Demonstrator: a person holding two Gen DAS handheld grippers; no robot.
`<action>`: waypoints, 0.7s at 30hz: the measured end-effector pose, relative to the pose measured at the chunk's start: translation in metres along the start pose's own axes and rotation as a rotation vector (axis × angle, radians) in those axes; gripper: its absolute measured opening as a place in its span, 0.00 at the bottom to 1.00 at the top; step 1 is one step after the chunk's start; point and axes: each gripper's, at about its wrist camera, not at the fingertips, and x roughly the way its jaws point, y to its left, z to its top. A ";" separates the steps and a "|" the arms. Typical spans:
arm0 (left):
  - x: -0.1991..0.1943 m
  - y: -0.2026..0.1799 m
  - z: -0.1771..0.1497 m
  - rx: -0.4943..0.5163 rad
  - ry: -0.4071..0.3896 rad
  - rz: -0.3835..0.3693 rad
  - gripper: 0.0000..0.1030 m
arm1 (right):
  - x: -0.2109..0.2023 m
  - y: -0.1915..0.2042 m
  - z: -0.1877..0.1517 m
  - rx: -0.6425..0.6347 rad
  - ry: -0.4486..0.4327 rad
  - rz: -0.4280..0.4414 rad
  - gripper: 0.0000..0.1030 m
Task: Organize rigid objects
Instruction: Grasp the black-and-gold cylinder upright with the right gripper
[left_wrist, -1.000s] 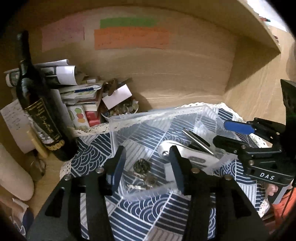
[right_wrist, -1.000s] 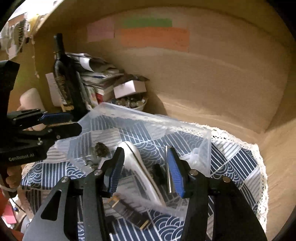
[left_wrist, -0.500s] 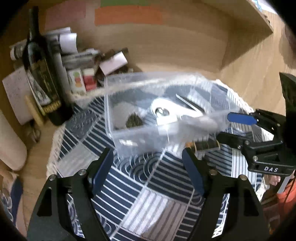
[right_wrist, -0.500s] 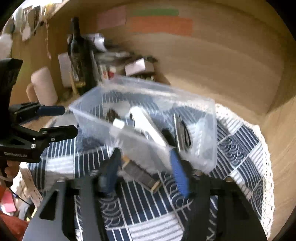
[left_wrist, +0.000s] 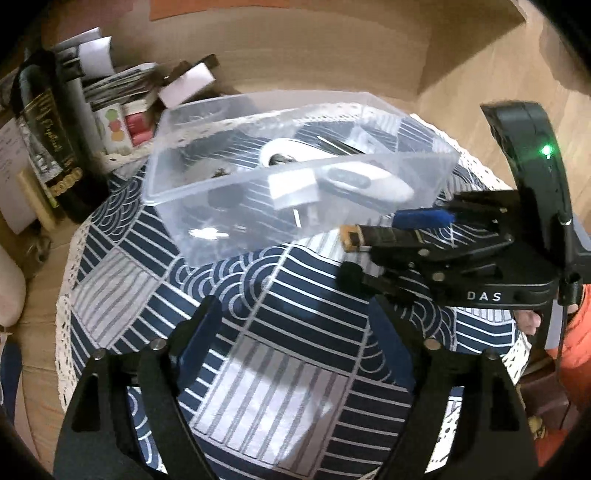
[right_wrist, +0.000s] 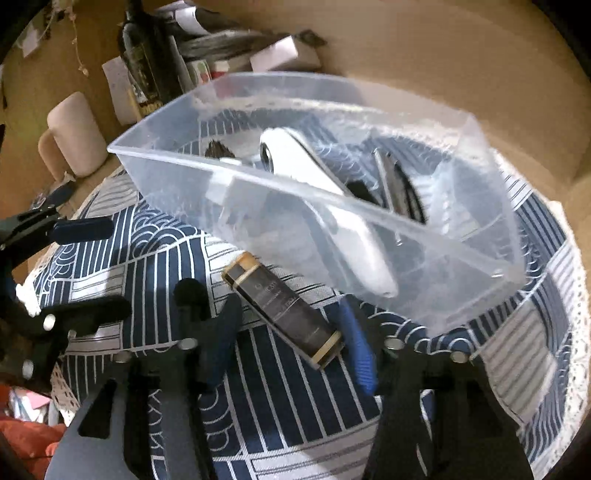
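A clear plastic bin (left_wrist: 221, 236) (right_wrist: 461, 295) stands on the blue-and-white patterned cloth (left_wrist: 280, 317). It holds a long white device (right_wrist: 325, 206), a white plug (left_wrist: 293, 186), a dark metal tool (right_wrist: 395, 184) and small dark bits. A dark flat bar with tan ends (right_wrist: 282, 306) lies on the cloth in front of the bin, between the fingers of my right gripper (right_wrist: 291, 332), which is open. It also shows in the left wrist view (left_wrist: 384, 236). My left gripper (left_wrist: 295, 339) is open and empty over bare cloth.
A dark wine bottle (left_wrist: 48, 140) stands at the back left beside a pile of papers and small boxes (left_wrist: 122, 96). A wooden wall (left_wrist: 332, 48) curves behind. A pale roll (right_wrist: 74, 133) lies left of the cloth.
Both grippers have pulled back from the bin and opened wider. The bin, earlier between the fingers, now stands farther off. The dark bar now lies between the right fingers.
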 end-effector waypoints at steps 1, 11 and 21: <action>0.001 -0.004 0.000 0.009 0.004 -0.006 0.83 | -0.001 0.001 -0.001 -0.008 -0.006 0.005 0.42; 0.024 -0.037 0.005 0.094 0.057 -0.052 0.83 | -0.024 0.000 -0.024 0.001 -0.033 -0.001 0.21; 0.045 -0.046 0.016 0.121 0.075 -0.064 0.57 | -0.045 -0.015 -0.040 0.081 -0.084 -0.007 0.21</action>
